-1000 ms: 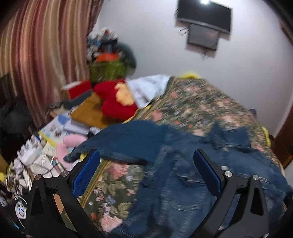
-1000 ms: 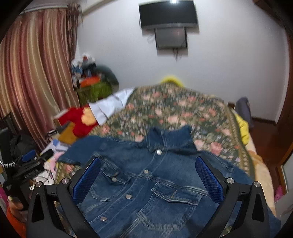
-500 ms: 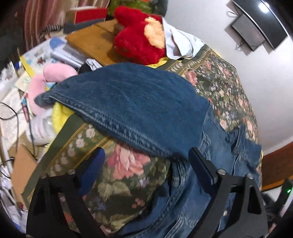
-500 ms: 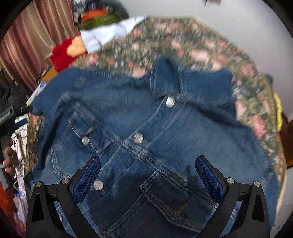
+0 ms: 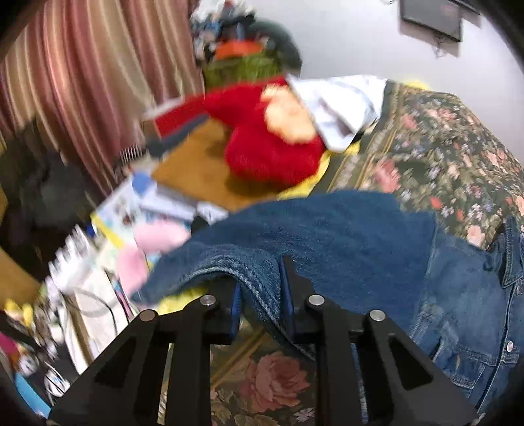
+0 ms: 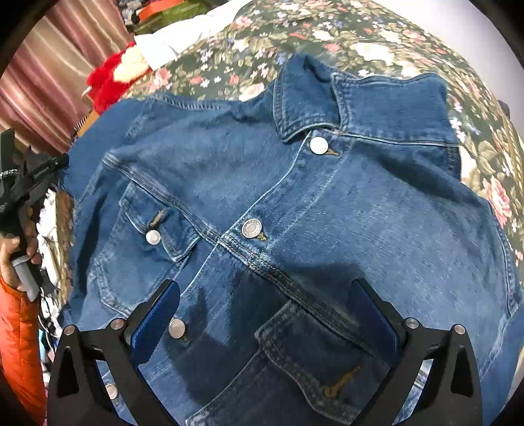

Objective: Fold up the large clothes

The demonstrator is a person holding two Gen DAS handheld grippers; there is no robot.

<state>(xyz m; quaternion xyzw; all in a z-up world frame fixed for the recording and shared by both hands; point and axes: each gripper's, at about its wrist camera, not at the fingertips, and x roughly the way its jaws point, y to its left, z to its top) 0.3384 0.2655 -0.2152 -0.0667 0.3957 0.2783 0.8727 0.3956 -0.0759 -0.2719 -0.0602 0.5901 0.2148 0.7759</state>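
A blue denim jacket [image 6: 294, 203] lies front up and buttoned on the floral bedspread [image 6: 360, 39], collar toward the far side. One sleeve [image 5: 327, 236] stretches to the bed's left edge. My left gripper [image 5: 260, 295] is closing its jaws on a fold at that sleeve's hem, and the blue pads pinch the denim between them. In the right wrist view a hand [image 6: 13, 259] holds that gripper at the far left. My right gripper [image 6: 265, 314] hovers open over the jacket's front, one pad by the button placket, the other above the chest pocket, nothing between them.
A red plush toy [image 5: 262, 147] and a white cloth [image 5: 340, 105] lie at the bed's far left corner. Books, cables and a pink item [image 5: 154, 239] clutter the floor beside the bed. Striped curtains [image 5: 82, 82] hang behind. A screen [image 5: 432, 16] is on the wall.
The left gripper dropped to the sleeve's hem and its jaws went from wide open to pinching the denim. The right gripper tilted down and sank close over the jacket's front, still open.
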